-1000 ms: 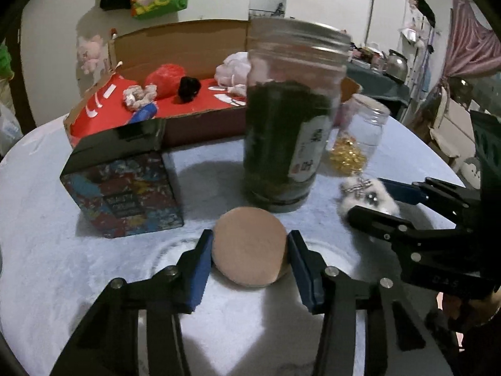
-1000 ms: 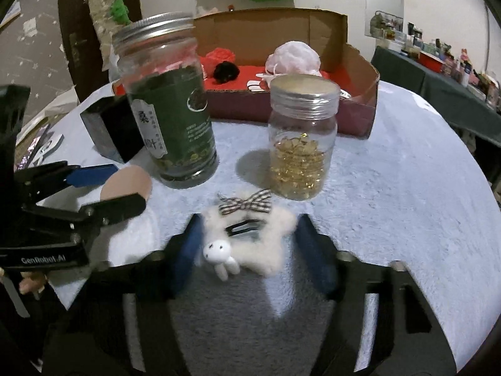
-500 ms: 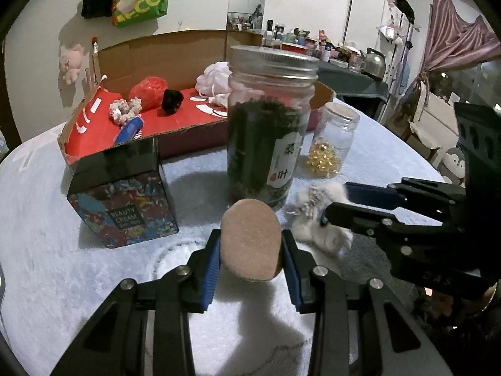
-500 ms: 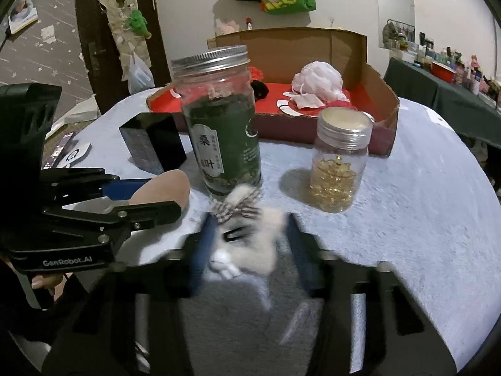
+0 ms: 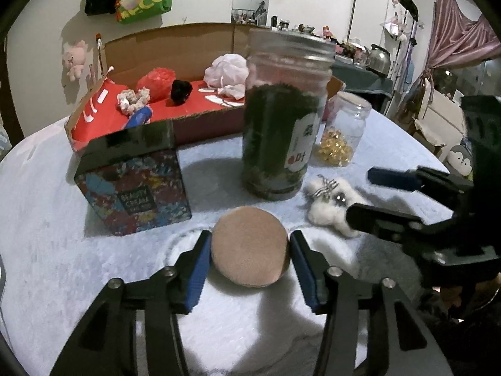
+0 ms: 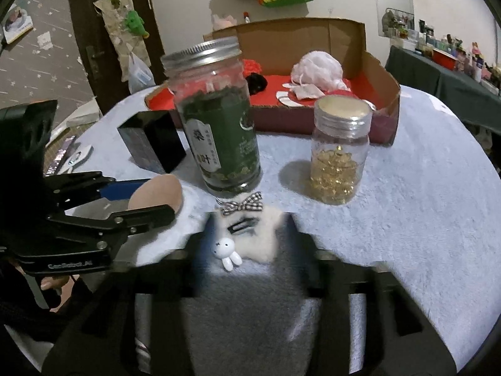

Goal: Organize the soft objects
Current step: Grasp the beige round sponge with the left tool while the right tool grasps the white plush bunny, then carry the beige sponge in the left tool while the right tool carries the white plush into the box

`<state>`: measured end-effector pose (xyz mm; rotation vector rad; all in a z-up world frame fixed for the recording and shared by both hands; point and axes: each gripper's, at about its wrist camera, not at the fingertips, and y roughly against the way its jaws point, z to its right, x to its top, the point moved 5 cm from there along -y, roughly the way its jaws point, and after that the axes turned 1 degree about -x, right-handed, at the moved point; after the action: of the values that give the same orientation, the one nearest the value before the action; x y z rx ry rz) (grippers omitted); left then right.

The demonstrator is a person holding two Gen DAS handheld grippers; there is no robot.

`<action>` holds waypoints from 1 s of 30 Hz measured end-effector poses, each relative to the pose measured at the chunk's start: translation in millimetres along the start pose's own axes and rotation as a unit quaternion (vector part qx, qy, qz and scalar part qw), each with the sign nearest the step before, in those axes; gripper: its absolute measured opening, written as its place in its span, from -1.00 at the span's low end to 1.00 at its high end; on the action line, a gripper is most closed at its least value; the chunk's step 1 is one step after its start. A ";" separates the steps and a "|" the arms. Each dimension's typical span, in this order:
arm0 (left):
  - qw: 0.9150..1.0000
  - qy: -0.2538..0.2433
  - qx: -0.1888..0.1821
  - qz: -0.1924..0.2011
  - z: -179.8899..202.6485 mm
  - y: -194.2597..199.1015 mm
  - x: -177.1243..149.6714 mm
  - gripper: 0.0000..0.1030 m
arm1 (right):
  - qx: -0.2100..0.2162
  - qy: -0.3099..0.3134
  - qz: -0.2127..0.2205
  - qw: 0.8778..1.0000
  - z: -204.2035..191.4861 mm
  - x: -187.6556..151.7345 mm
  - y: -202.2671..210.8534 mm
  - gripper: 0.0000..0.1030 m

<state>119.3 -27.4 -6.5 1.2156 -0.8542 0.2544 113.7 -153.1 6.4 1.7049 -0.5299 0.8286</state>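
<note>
Soft things lie on the pale blue table cover point(image 5: 47, 219), one between each of my grippers.
My left gripper point(image 5: 249, 255) is opening around the round tan powder puff point(image 5: 249, 250), its blue pads just off the edges. My right gripper point(image 6: 242, 241) is opening too, blurred, with the fluffy white hair clip point(image 6: 250, 235) lying loose between its fingers, before the green tea jar point(image 6: 219, 131).
</note>
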 end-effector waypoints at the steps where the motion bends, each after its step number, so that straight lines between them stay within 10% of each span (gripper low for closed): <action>1: 1.000 -0.001 0.005 -0.002 -1.1 -0.6 -1.3 0.14 | 0.000 0.004 0.008 1.000 -1.5 -0.3 2.1 0.50; 4: 1.000 0.000 0.015 0.001 -4.0 0.9 -2.7 0.38 | -0.015 0.018 0.004 1.000 -5.0 -2.2 -0.4 0.51; 15: 1.000 -0.013 0.022 -0.002 -7.1 -6.2 1.3 0.34 | -0.054 0.027 -0.027 0.998 -6.1 -7.7 -26.4 0.51; 23: 0.999 -0.028 -0.030 0.002 6.4 -4.8 0.1 -0.47 | -0.040 0.047 0.000 0.998 -10.4 -9.3 -22.2 0.03; 30: 0.999 -0.032 -0.035 0.018 11.9 5.2 7.2 -0.50 | -0.020 0.040 0.016 0.999 -11.6 -3.0 -5.6 0.02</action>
<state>115.8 -38.1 3.4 1.1490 -0.9333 0.2132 112.7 -140.5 2.1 1.6232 -0.5169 0.9010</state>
